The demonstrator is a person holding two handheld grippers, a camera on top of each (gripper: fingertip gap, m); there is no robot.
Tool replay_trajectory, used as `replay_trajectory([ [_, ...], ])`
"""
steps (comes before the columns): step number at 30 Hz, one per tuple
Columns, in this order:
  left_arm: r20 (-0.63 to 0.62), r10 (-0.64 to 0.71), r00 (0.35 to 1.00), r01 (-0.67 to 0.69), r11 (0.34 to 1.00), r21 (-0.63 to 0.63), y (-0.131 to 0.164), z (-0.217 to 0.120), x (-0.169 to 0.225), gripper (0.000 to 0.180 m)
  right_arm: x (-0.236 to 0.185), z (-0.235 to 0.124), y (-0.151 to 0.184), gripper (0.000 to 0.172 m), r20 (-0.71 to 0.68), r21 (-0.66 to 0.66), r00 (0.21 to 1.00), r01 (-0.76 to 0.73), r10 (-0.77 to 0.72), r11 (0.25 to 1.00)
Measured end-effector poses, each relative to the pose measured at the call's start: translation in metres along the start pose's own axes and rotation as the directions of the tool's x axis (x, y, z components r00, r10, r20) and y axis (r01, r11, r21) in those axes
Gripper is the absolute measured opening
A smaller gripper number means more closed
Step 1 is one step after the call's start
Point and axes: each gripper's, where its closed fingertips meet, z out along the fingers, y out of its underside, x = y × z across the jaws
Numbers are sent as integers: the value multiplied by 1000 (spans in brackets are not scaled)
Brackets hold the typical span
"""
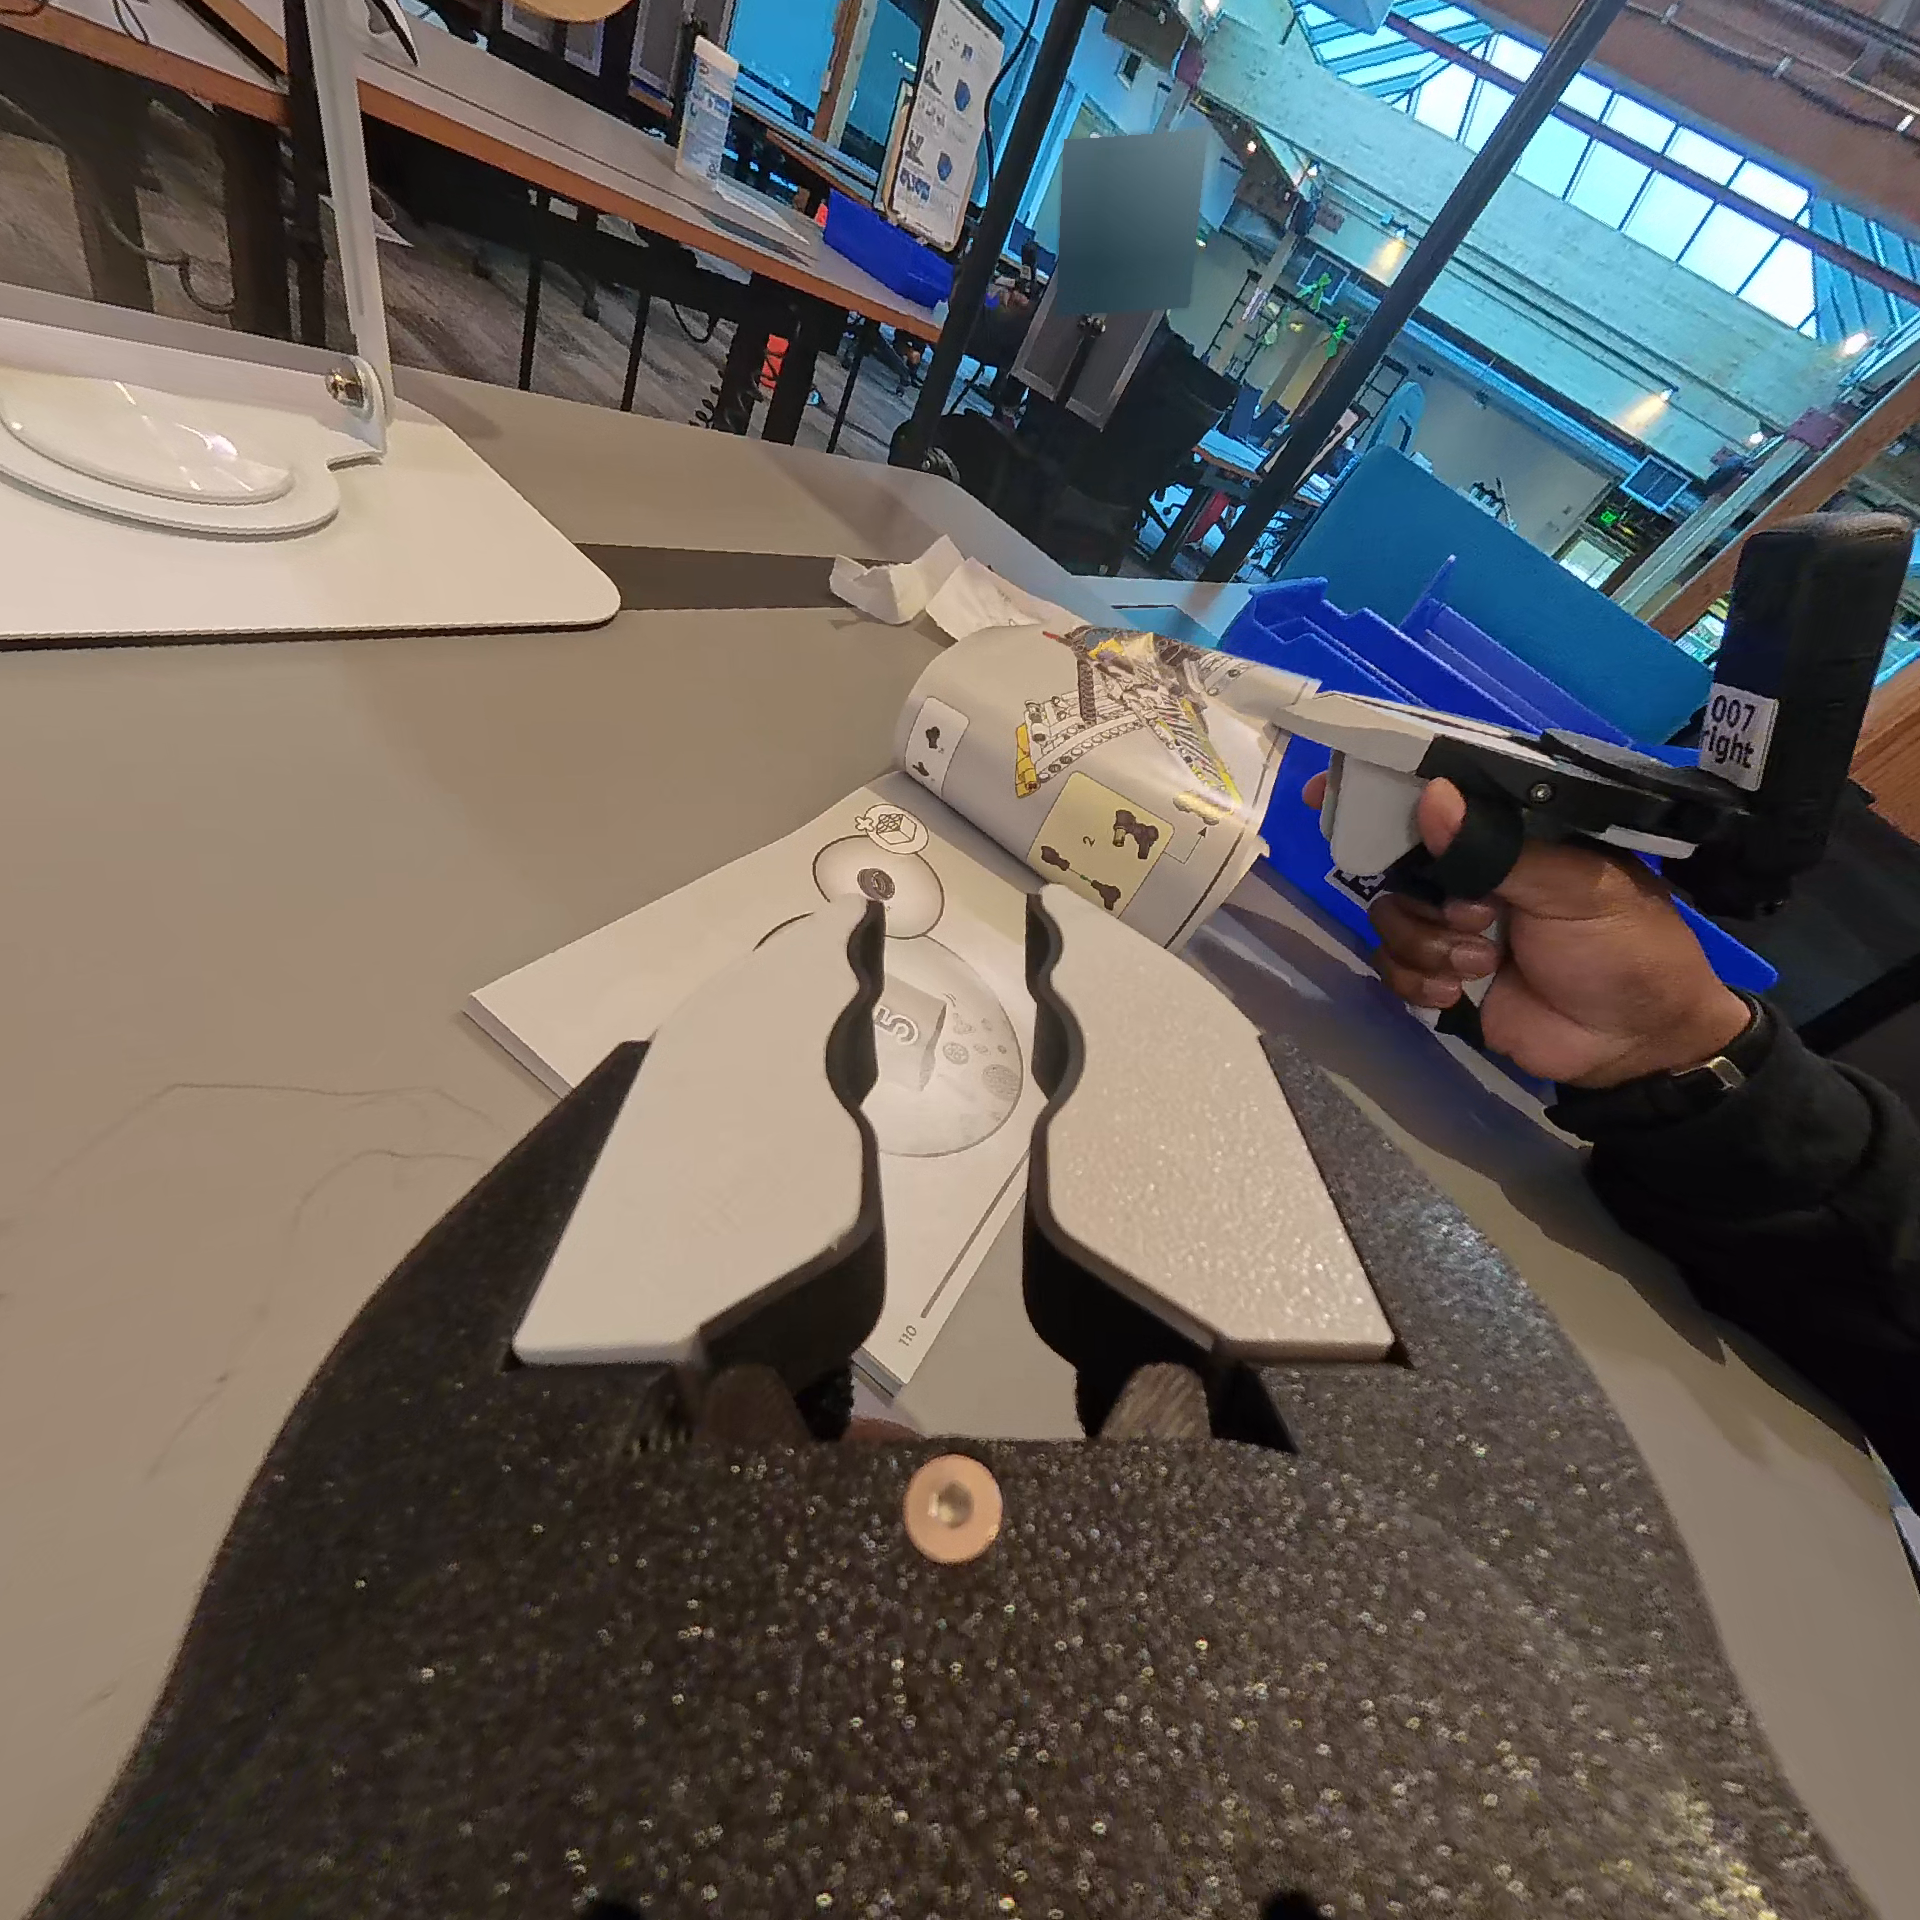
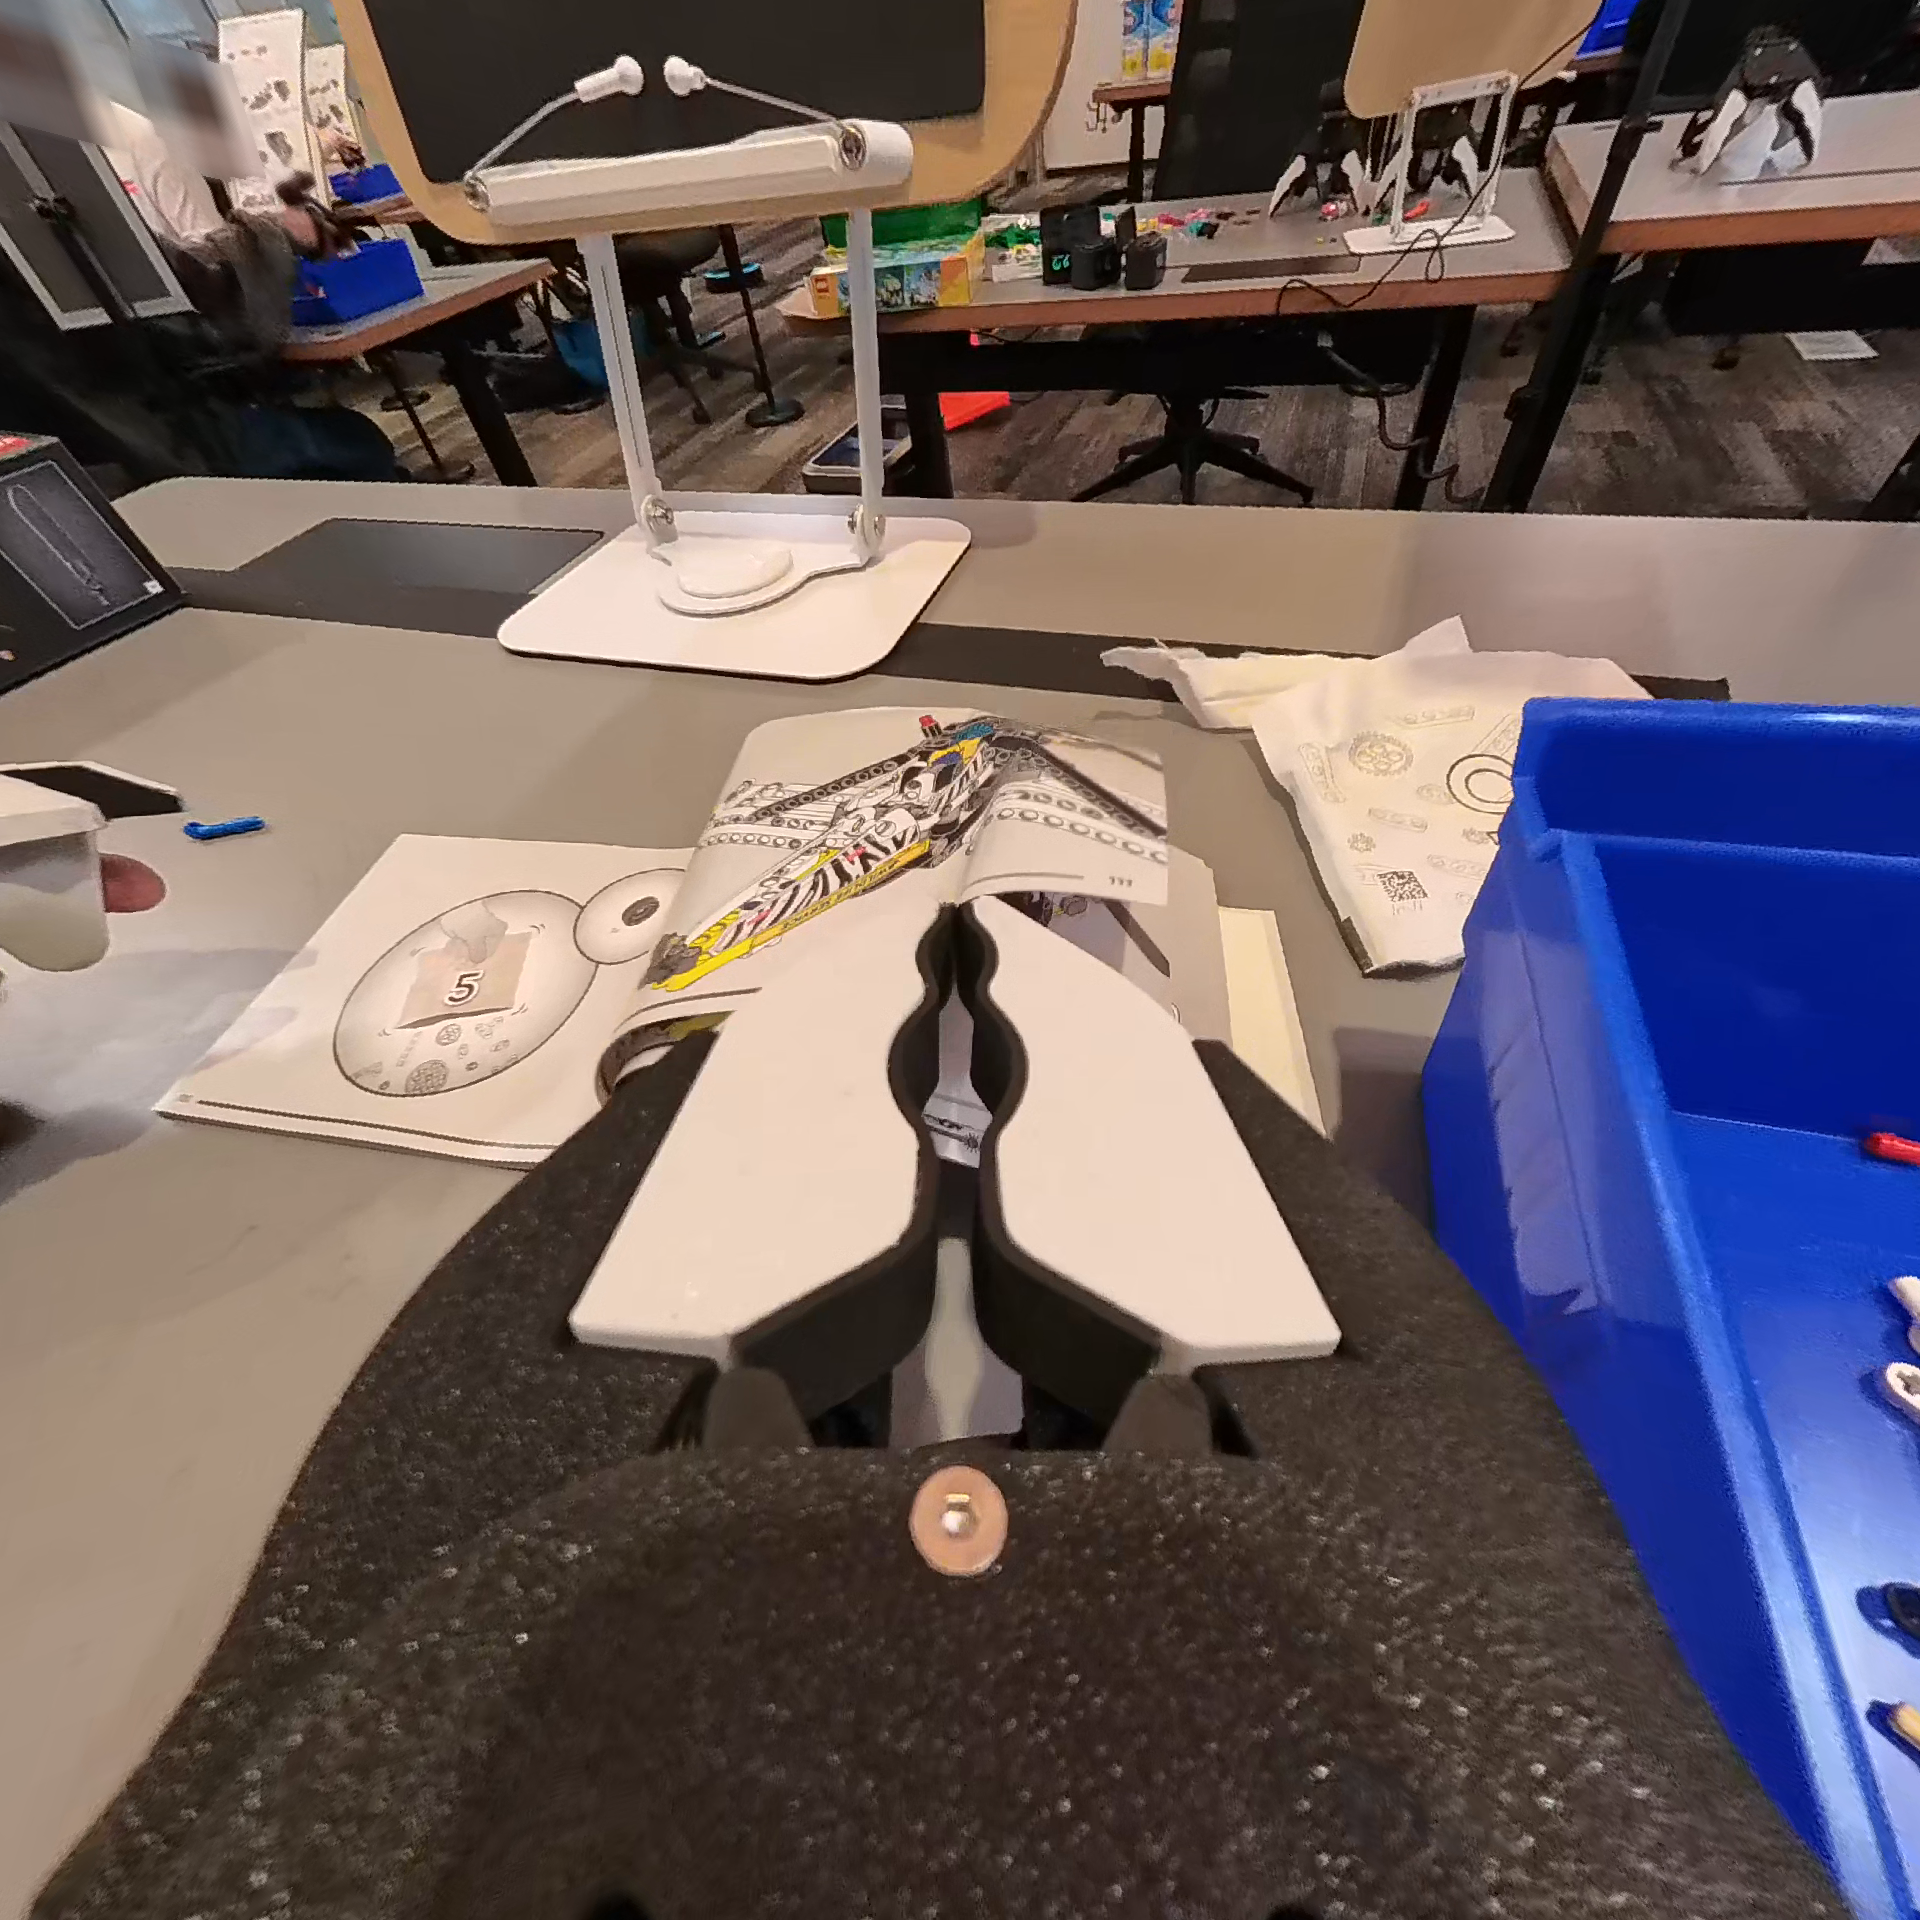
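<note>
An open instruction booklet (image 1: 644, 966) lies on the grey table (image 1: 260, 883). My left gripper (image 1: 956, 909) is open over its flat left page, with nothing between the pads. My right gripper (image 2: 954, 914) is shut on the edge of one printed page (image 2: 883, 821) and holds it lifted and curled over the booklet. The left wrist view shows this from the side: the right gripper (image 1: 1288, 707) pinches the curled page (image 1: 1091, 769). The flat left page (image 2: 343, 997) shows in the right wrist view, with the left gripper (image 2: 52, 862) at the frame's left edge.
A blue bin (image 2: 1662, 1039) with small parts stands right of the booklet and shows in the left wrist view (image 1: 1351, 644). A white stand (image 2: 727, 613) sits at the back. A torn white paper bag (image 2: 1382, 769) lies beside the bin. A small blue piece (image 2: 223, 827) lies at the left. Tip to tip, the grippers are about 25 centimetres apart.
</note>
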Motion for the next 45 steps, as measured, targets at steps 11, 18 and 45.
replay_trajectory([
  [11, -3, 0, 1000, 0, 1000, -2, 0, 0, 0, 27, 5, 2, 14, 0, 16, -41, 996, -85, 86, 996],
  [18, -3, 4, 1000, -4, 1000, -2, 1, 0, 0, 27, 9, 0, 19, 0, -1, -53, 995, -96, 97, 994],
  [45, 15, 151, 988, -148, 982, -114, 20, 9, 10, 27, 15, -3, 32, 5, -48, -111, 996, -85, 80, 990],
])
